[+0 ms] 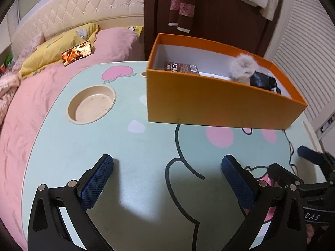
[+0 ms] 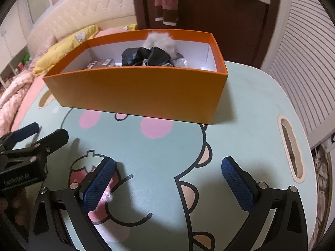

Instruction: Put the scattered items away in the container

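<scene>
An orange box (image 1: 209, 102) (image 2: 146, 92) with a white inside stands on the far part of a small mint-green cartoon table (image 1: 136, 150) (image 2: 240, 108). Inside it lie a brown printed packet (image 1: 180, 68) (image 2: 100, 62), a grey fluffy item (image 1: 242, 67) (image 2: 160, 39) and a black crumpled pouch (image 1: 262, 80) (image 2: 146, 56). My left gripper (image 1: 167, 165) hangs open over the bare tabletop, nothing between its blue pads. My right gripper (image 2: 168, 167) is open too, over the table's cartoon print, with nothing in it. Each gripper shows at the edge of the other's view.
A round recessed cup holder (image 1: 92, 104) sits in the table's left part and a slot handle (image 2: 291, 146) at its right edge. A bed with pink bedding (image 1: 37, 96), yellow pillows and a lit phone (image 1: 77, 52) lies to the left. A dark wardrobe (image 1: 209, 10) stands behind.
</scene>
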